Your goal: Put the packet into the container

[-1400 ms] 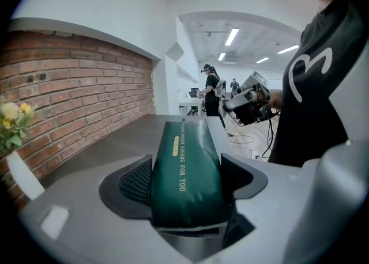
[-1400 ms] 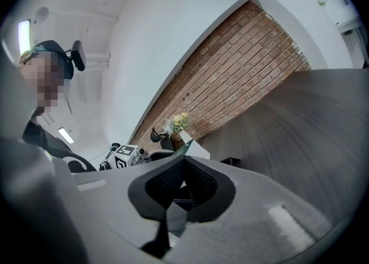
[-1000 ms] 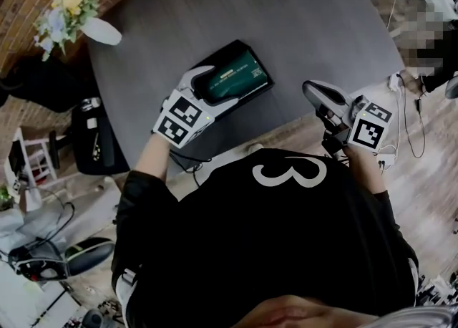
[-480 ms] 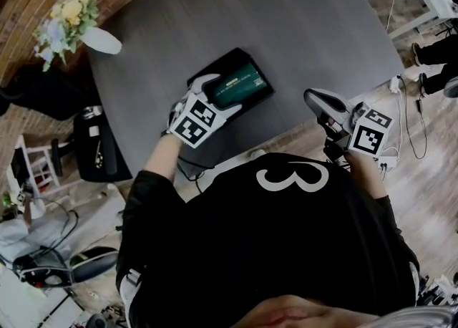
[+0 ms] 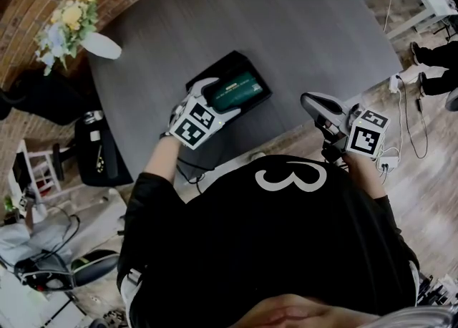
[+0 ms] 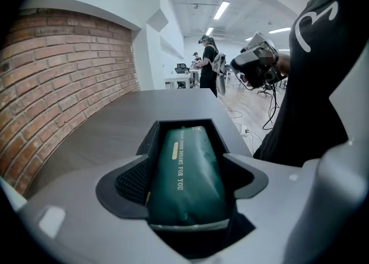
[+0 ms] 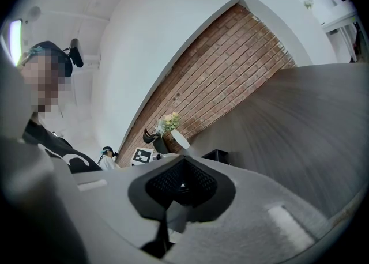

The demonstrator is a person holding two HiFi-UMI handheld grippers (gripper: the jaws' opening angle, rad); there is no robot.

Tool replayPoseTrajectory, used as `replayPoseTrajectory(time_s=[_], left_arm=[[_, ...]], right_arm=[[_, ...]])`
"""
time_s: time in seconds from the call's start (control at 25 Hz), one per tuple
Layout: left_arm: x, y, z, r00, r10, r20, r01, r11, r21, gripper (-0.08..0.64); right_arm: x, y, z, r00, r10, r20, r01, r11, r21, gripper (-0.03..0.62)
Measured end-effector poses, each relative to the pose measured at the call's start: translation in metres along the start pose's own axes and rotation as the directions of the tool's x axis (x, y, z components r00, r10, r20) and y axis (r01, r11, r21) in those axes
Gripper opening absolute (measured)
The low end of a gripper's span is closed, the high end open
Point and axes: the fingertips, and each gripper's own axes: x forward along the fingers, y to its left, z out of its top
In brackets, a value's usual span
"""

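Note:
A dark green packet (image 5: 240,89) lies lengthwise inside the black rectangular container (image 5: 215,67) on the grey table (image 5: 286,26). My left gripper (image 5: 218,99) reaches into the container's near end. In the left gripper view its two jaws press on the packet (image 6: 184,176) from both sides, and the container's rim (image 6: 150,136) shows just behind them. My right gripper (image 5: 311,101) hovers at the table's front edge, to the right of the container. Its pads (image 7: 181,185) are together with nothing between them.
A white vase of flowers (image 5: 71,22) stands at the table's far left corner and also shows in the right gripper view (image 7: 169,123). A black chair (image 5: 100,147) sits left of the table. People (image 6: 209,67) stand far off in the room.
The left gripper stays at the container with the packet between its jaws and has shifted only slightly. The right gripper has barely moved.

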Motion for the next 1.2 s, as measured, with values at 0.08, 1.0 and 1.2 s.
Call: replayPoseTrajectory(time_s=[0.08,1.0,1.2], left_arm=[[-0.001,0.002,0.001,1.0,0.008,-0.001,-0.008,1.0,-0.005,0.411],[-0.157,-0.089,0.152,0.806,0.384,0.451,-0.052,0.804,-0.593,0.025],[-0.157,-0.118,0.162,0.769,0.422,0.48,-0.032,0.775,-0.631,0.014]], right_arm=[[0.0,0.001,0.0,1.0,0.006,-0.001,-0.006,1.0,0.001,0.002],[-0.028,0.091,0.034,0.953,0.282,-0.11,-0.301,0.922,-0.245,0.002],[-0.035,0.1,0.025,0.937,0.326,-0.122,-0.347,0.905,-0.246,0.002]])
